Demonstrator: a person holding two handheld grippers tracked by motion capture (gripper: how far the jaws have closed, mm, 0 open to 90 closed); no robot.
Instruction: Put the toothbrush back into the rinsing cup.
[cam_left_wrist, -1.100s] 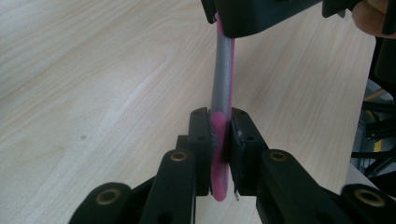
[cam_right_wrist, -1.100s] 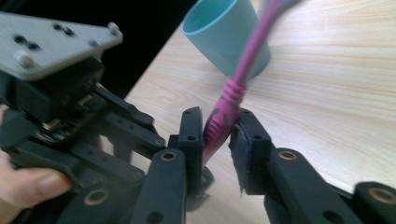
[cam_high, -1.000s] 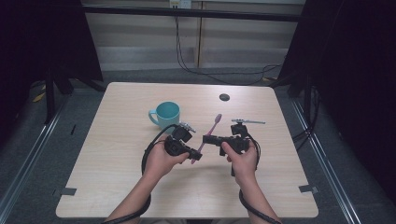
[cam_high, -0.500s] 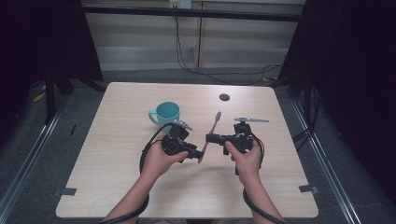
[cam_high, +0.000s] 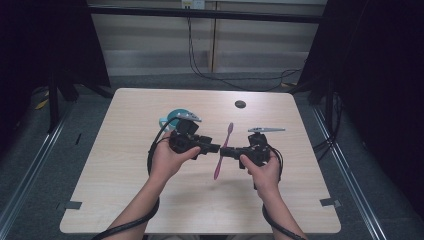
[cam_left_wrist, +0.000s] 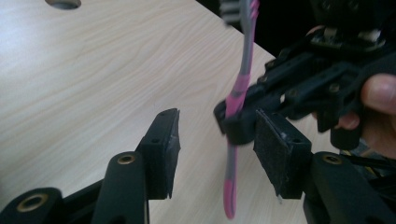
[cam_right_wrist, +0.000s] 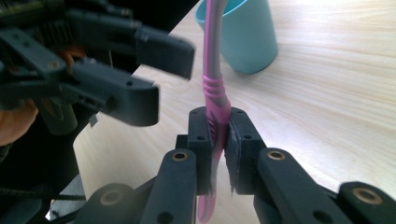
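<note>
A pink and grey toothbrush (cam_high: 223, 150) hangs nearly upright above the middle of the table, head toward the far side. My right gripper (cam_right_wrist: 217, 126) is shut on the toothbrush (cam_right_wrist: 214, 70) at its pink handle, and comes in from the right in the high view (cam_high: 231, 151). My left gripper (cam_left_wrist: 217, 135) stands open, its jaws on either side of the toothbrush (cam_left_wrist: 240, 88) without touching it. In the high view the left gripper (cam_high: 214, 148) sits just left of the brush. A teal cup (cam_high: 172, 116) stands behind the left hand.
A small dark round hole (cam_high: 240, 104) lies in the table (cam_high: 125, 200) near its far edge. The teal cup (cam_right_wrist: 245, 37) stands upright just beyond the brush in the right gripper view. Cables trail from both grippers toward the near edge.
The toothbrush has swung a little more upright, its lower end shifting right. The left gripper has edged slightly toward the cup. The right gripper has kept its hold.
</note>
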